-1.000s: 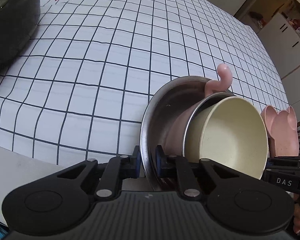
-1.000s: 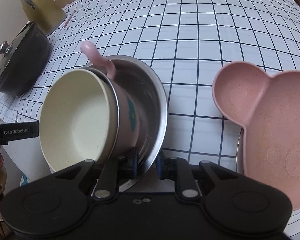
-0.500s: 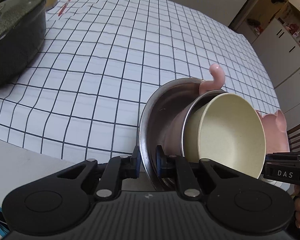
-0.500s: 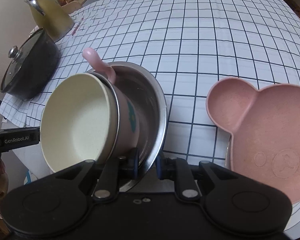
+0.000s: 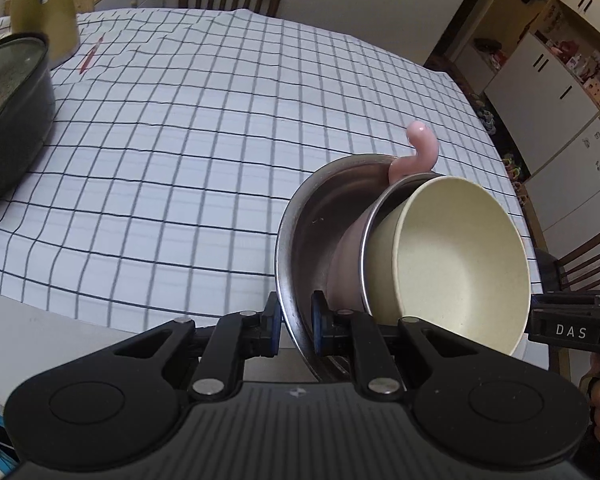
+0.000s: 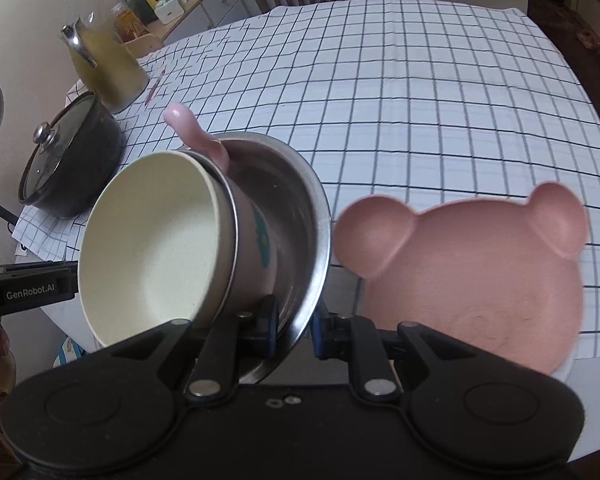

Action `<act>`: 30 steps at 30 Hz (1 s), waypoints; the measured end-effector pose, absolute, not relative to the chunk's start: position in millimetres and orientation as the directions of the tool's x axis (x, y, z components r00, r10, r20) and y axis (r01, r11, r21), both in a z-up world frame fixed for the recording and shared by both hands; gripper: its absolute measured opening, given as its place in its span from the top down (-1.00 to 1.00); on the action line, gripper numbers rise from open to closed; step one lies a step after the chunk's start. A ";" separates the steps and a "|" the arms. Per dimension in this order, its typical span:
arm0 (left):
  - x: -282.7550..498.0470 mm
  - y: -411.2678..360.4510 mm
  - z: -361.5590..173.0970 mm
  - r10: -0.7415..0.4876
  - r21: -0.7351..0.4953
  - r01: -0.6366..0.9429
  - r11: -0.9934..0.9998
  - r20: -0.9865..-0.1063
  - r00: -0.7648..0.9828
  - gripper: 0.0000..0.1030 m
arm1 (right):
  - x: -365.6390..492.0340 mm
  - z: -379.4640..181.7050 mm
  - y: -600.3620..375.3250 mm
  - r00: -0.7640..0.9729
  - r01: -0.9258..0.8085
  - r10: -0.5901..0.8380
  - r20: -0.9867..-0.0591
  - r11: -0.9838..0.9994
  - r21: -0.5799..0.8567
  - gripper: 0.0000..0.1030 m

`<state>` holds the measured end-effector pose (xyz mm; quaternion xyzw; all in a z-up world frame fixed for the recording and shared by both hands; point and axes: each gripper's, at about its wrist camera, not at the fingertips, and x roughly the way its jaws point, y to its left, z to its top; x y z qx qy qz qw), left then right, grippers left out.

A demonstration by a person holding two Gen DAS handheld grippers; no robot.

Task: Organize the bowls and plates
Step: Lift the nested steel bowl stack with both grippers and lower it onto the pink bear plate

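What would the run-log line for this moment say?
left fingers: clamp steel bowl rim | right fingers: clamp same rim | nested stack tilted

both wrist views close above, seemingly sharing bowls [image 5: 452, 264]

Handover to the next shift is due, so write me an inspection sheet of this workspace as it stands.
Surface: white tablecloth with a dark grid, wrinkled at the far left.
Job's things: cream bowl nested in a pink handled cup, both inside a tilted steel bowl; pink bear-shaped plate to their right.
Clutter: black lidded pot, yellow-green kettle, at the table's far left.
Grippers: left gripper and right gripper each have jaws shut on the steel bowl's rim, from opposite sides.
Cables: nothing seen.
Surroundings: wooden chairs, white cabinets, a cluttered sideboard.
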<state>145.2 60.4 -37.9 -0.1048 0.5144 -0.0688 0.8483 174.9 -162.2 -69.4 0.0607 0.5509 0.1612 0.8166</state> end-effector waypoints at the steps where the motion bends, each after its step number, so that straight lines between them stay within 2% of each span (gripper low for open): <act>1: 146.0 52.2 -36.3 -0.227 -0.250 0.011 0.968 -0.858 0.461 0.73 | 173.7 -67.1 -168.7 0.344 -0.197 0.329 -0.879 0.941 0.275 0.67; 16: 160.8 -64.8 -42.4 -0.227 -0.248 0.012 0.969 -0.866 0.445 0.73 | 178.2 -58.0 -270.0 0.347 -0.212 0.286 -0.893 0.952 0.222 0.68; 30: 169.8 -115.3 -64.0 -0.187 -0.234 -0.053 0.971 -0.877 0.442 0.73 | 204.1 -71.3 -321.8 0.292 -0.269 0.306 -0.906 0.936 0.229 0.68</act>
